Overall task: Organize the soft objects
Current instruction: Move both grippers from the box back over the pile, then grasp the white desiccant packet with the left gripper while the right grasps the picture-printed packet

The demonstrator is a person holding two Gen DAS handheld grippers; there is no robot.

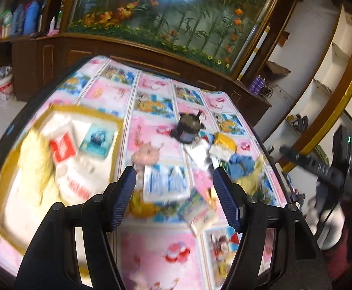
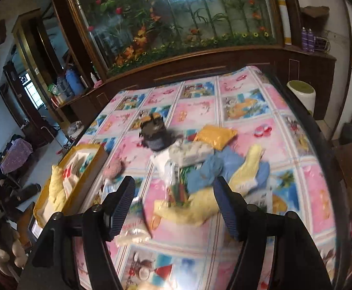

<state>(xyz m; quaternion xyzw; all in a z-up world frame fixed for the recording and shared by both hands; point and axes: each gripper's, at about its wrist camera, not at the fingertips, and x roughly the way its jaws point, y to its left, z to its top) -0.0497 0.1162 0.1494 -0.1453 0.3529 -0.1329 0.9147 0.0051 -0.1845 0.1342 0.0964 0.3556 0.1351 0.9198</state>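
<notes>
A pile of soft things lies on the patterned table: a yellow cushion [image 2: 215,136], blue cloth [image 2: 211,169], pale yellow cloth [image 2: 246,171], a pink plush [image 2: 114,166] and white packets [image 2: 191,153]. A yellow-rimmed box [image 1: 55,159] at the left holds a yellow cloth [image 1: 37,164] and white packets. My left gripper [image 1: 174,193] is open and empty above a blue-white packet [image 1: 166,181]. My right gripper [image 2: 174,198] is open and empty above the pile; it also shows at the right edge of the left wrist view [image 1: 320,169]. Both views are blurred.
A dark round object [image 2: 156,133] sits mid-table beyond the pile. A dark wooden cabinet [image 2: 200,65] with a plant-filled glass panel stands behind the table. A white canister [image 2: 301,94] stands off the table's far right corner. Shelves line the right wall.
</notes>
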